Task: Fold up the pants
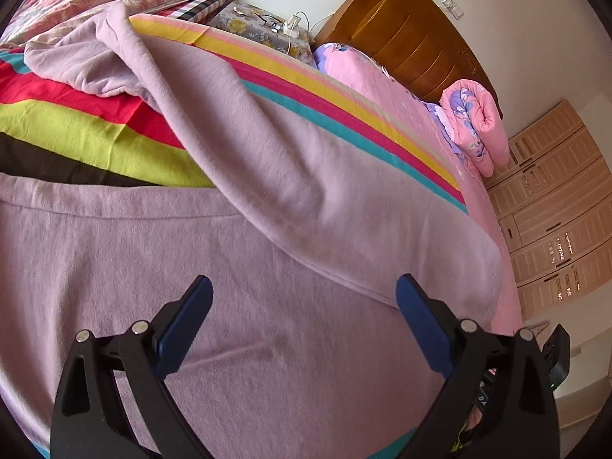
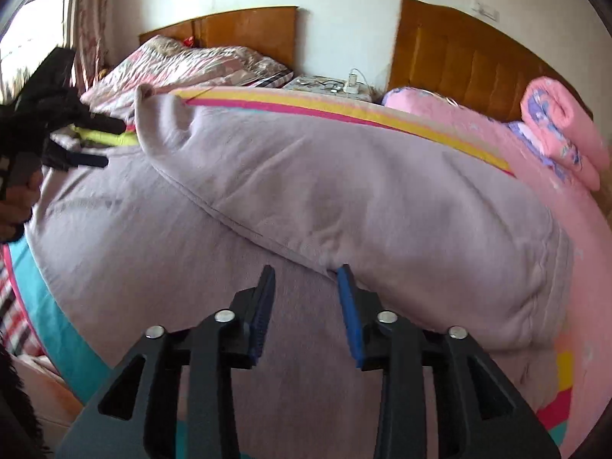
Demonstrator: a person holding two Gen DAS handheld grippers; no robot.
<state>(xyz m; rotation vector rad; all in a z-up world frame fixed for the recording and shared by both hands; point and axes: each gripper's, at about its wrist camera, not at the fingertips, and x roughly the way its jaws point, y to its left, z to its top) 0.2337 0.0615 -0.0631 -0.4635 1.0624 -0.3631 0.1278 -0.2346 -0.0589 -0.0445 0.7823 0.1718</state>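
Two pairs of tongs hang over the lilac pants (image 1: 267,229), which lie spread across the striped sheet (image 1: 95,130) of the bed and fill most of both frames. In the left wrist view we see the left tongs (image 1: 304,310) at the bottom centre, their blue pads (image 1: 183,329) standing wide apart above the cloth with nothing between them. One leg of the pants runs as a long fold from the upper left of that frame down to the lower right, lying over the broad flat part that fills the lower half. The bunched end of the pants sits at upper left, on the red and green stripes. In the right wrist view the right tongs (image 2: 306,306) sit at the bottom centre, partly parted, with bare cloth showing in the gap; we cannot tell whether the tips touch the fabric, but they pinch nothing. Their tips lie just below the seam edge of the folded leg, which crosses the middle of that frame. At the left edge of the same view we see the left tongs again, dark and blurred, held by a hand (image 2: 17,202) near the upper left end of the pants. A rolled pink quilt (image 2: 562,130) rests at the upper right, before a wooden headboard (image 2: 470,61).
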